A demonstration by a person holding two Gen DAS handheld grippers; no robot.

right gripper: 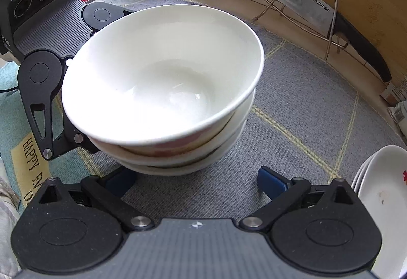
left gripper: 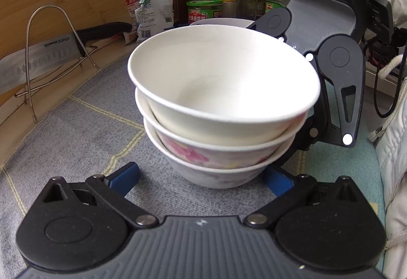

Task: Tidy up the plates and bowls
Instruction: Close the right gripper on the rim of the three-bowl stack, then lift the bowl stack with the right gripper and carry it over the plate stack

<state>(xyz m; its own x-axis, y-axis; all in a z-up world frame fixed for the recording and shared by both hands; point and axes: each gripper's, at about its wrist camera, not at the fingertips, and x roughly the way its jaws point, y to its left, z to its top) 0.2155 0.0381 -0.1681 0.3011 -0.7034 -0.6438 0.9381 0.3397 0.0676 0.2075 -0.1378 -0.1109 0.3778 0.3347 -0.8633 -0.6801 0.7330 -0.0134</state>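
Three nested bowls (left gripper: 223, 111) stand as one stack on the grey cloth (left gripper: 76, 131) covering the surface, the top bowl sitting slightly askew. The left gripper (left gripper: 201, 178) and right gripper (right gripper: 198, 179) flank its base from opposite sides, both with jaws spread wide and holding nothing. A good lift probably means closing low on the bottom bowl, evenly, keeping the stack level. The plates (right gripper: 381, 192) wait near the right gripper.

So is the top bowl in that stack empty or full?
Empty: the top bowl shows a bare white inside down to its bottom in both wrist views.
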